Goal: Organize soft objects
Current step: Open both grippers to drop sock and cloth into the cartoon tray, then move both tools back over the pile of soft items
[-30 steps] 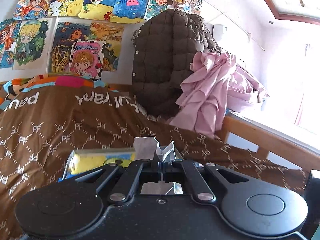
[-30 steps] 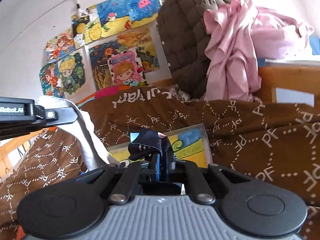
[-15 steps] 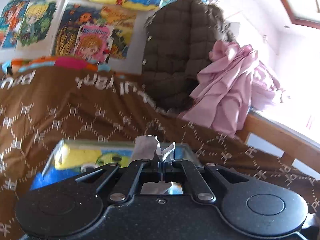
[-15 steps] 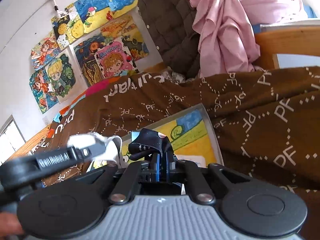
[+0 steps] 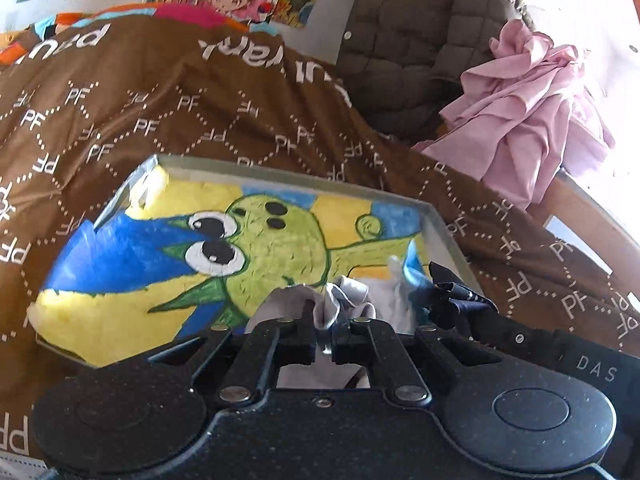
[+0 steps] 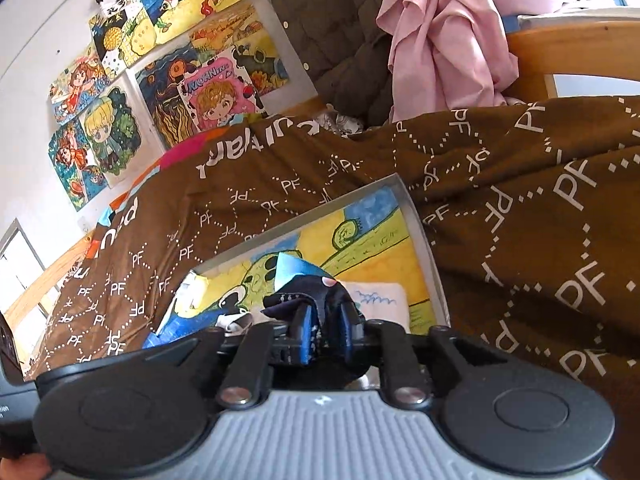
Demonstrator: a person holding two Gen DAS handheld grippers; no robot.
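A shallow tray (image 5: pixel 280 176) lined with a painting of a green creature lies on the brown blanket (image 5: pixel 120 120). My left gripper (image 5: pixel 325 322) is low over the tray's near right part. Its jaws are opening, with a crumpled grey cloth (image 5: pixel 288 300) loose in the narrow gap. Just to its right lies a dark dotted cloth (image 5: pixel 452 300). In the right wrist view my right gripper (image 6: pixel 326 320) hangs over the same tray (image 6: pixel 416 216). Its jaws are opening too, and the dark dotted cloth (image 6: pixel 304 292) sits between the blue pads (image 6: pixel 306 336).
A brown quilted jacket (image 5: pixel 400 40) and a heap of pink fabric (image 5: pixel 528 120) hang at the bed's far end by a wooden rail (image 6: pixel 528 60). Drawings (image 6: pixel 120 128) cover the wall. A white piece with blue marks (image 6: pixel 376 300) lies in the tray.
Both grippers have come down over the tray, the left one the farthest, so the tray now fills the views. The jaws of both were pinched tight on their cloths and now stand slightly apart.
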